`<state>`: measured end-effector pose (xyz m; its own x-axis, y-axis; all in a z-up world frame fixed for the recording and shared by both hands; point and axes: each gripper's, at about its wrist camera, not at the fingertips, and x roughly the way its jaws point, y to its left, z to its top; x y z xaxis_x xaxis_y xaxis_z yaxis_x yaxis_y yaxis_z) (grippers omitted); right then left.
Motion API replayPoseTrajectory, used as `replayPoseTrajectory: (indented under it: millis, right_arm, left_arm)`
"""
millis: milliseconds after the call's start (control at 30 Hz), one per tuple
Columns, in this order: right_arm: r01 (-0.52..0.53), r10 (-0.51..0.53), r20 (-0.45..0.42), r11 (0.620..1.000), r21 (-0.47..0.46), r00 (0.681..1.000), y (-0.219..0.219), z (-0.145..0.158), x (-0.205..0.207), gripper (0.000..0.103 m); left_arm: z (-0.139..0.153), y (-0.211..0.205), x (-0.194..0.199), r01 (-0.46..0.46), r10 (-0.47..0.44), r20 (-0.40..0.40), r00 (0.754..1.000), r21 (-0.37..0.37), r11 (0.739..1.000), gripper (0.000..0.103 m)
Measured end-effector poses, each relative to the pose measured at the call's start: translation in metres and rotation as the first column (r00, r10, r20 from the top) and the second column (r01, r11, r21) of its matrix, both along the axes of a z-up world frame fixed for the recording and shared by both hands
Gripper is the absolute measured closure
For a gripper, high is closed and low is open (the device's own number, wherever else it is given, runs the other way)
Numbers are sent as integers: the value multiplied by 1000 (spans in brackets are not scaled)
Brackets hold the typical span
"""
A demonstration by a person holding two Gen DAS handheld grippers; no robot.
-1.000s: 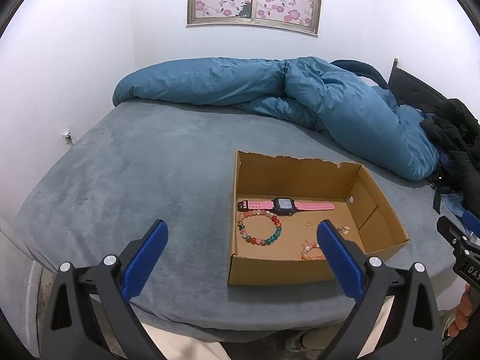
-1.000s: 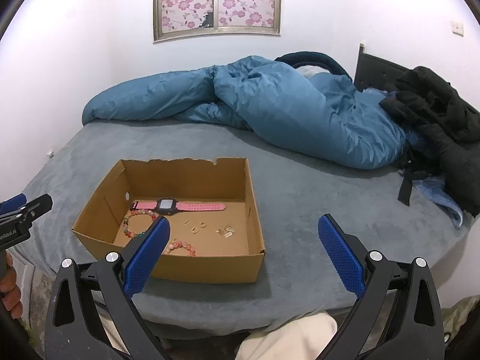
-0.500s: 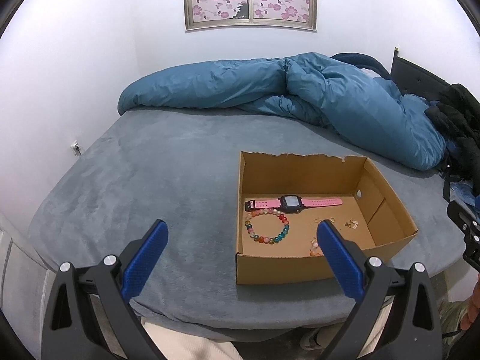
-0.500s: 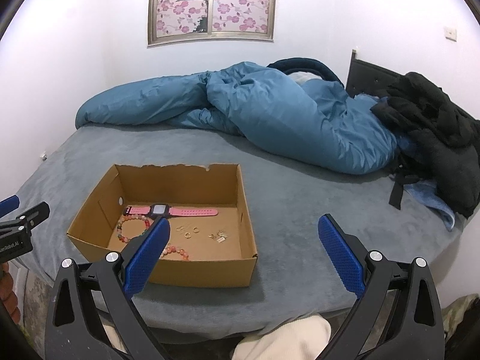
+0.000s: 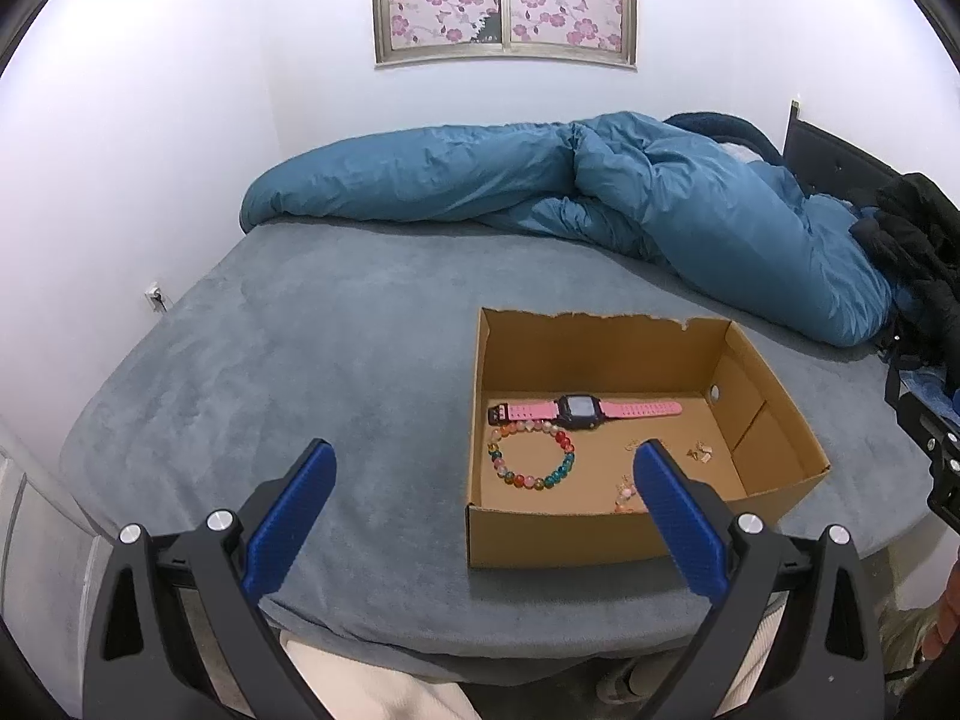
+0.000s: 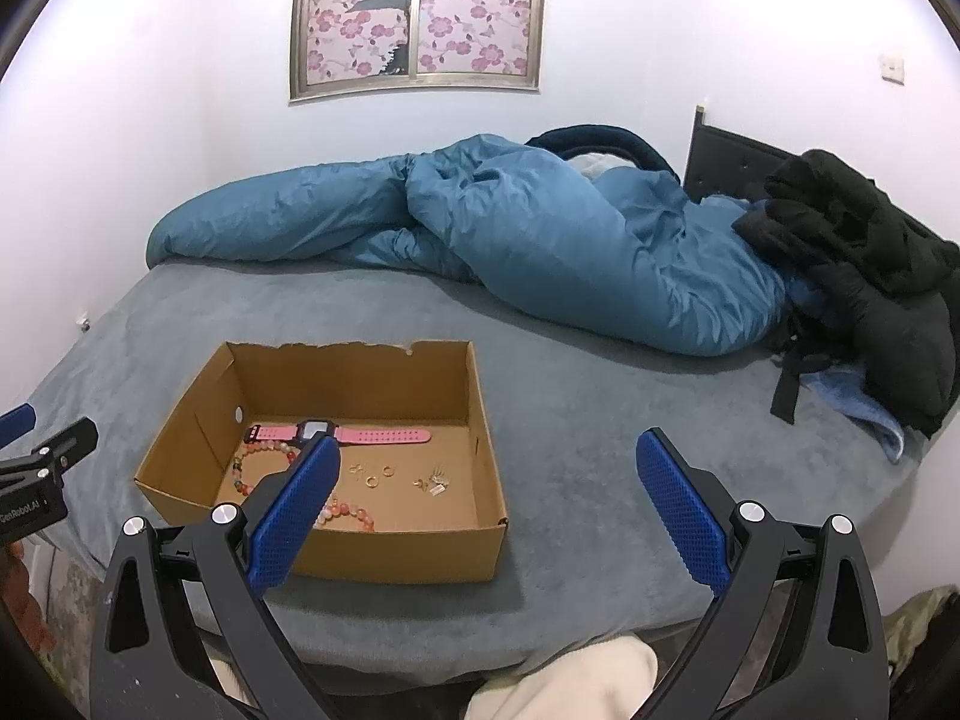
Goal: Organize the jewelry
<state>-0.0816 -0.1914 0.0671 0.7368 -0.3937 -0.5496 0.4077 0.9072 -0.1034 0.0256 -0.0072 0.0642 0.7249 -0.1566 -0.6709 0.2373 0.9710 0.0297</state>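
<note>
An open cardboard box (image 5: 774, 372) (image 6: 486, 414) rests near the front edge of a grey bed. Inside lie a pink watch (image 5: 579, 409) (image 6: 384, 435), a multicoloured bead bracelet (image 5: 531, 462) (image 6: 240, 468), a pink bead bracelet (image 5: 624, 495) (image 6: 351, 513), small gold rings (image 6: 372, 475) and tiny earrings (image 5: 701, 452) (image 6: 435, 482). My left gripper (image 5: 485, 467) hovers open in front of the box, its right finger hiding part of the pink bracelet. My right gripper (image 6: 489, 461) is open too, held before the box's right side. Neither holds anything.
A rumpled blue duvet (image 5: 600, 192) (image 6: 510, 234) lies across the back of the bed. Black clothing (image 6: 870, 264) and a dark headboard (image 6: 732, 162) sit at the right. White walls and a floral-covered window (image 5: 504, 0) stand behind. Bare grey bedding (image 5: 300, 348) stretches left of the box.
Both grippers have lifted and pulled slightly back, so the box sits lower and more centred in each view. The jewelry has not moved and both grippers stay open.
</note>
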Motion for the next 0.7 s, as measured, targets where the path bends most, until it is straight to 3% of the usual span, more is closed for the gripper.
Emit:
replayPoseTrajectory:
  millis: [367,700]
  right_arm:
    - [24,-23,-48,1000,16,999,3,-12,2,8]
    - [37,-35,-97,999,16,995,1,-29,2,8]
  left_arm:
    - [-12,-5,-1,17,-16,-33,999,32,999,6]
    - [-26,-9,3,-25,30,-88,996,60,998,6]
